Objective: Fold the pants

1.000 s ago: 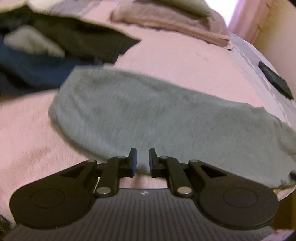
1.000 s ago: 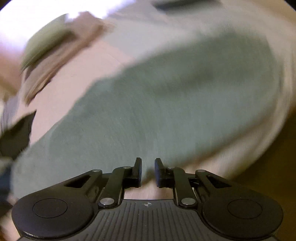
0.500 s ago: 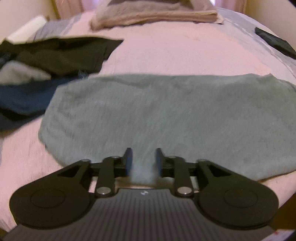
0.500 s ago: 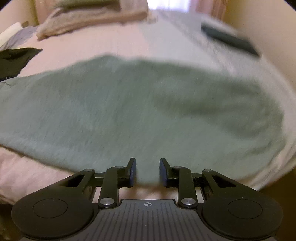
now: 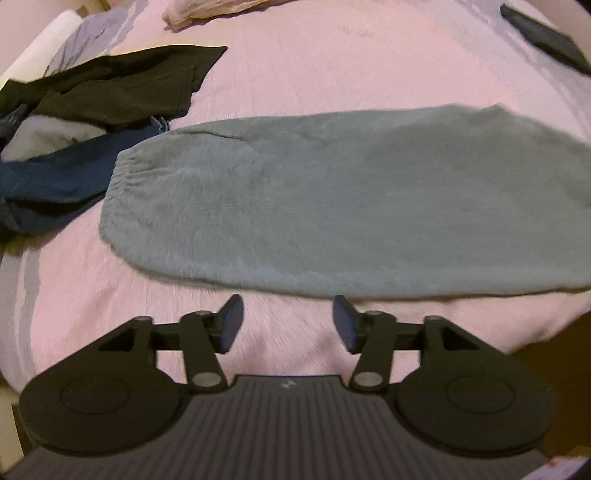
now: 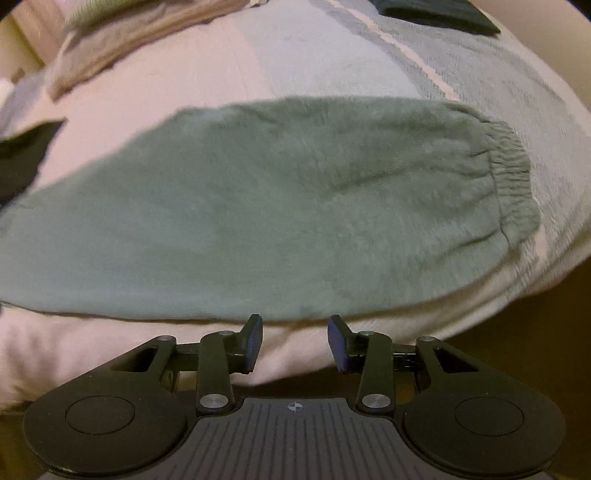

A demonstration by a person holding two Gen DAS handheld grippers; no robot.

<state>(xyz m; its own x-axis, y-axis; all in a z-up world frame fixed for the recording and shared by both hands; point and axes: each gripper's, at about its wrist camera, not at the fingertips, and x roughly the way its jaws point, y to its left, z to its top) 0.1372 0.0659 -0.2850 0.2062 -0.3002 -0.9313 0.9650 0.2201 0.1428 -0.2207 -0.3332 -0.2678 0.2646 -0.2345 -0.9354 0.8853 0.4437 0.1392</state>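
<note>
In the left wrist view, the left claw (image 5: 288,323) hangs over the pink bedspread of the bed (image 5: 332,74), pointing steeply down. Its jaws are opening, with only bare pink cover showing between the two pads and nothing in their hold. Just beyond the fingertips lie the grey-green fleece pants (image 5: 332,206), folded lengthwise into one long flat band that runs across the bed from left to right. The gathered elastic end of the band sits at the left. Touching that end is a heap of dark clothes (image 5: 92,122): a black garment on top, a navy one below it and something pale between them. A folded beige fabric (image 5: 207,11) lies at the far edge of the bed, and a flat dark object (image 5: 546,37) rests at the upper right on a grey part of the bedding.

In the right wrist view, the right claw (image 6: 294,341) is poised over the near edge of the bed (image 6: 332,55). Its jaws are opening too and grip nothing; the pads stand apart just short of the near edge of the pants (image 6: 277,206). Here the other gathered, elasticated end of the band lies at the right, near the side of the bed. A black garment corner (image 6: 22,155) shows at the left, well apart from the claw.
</note>
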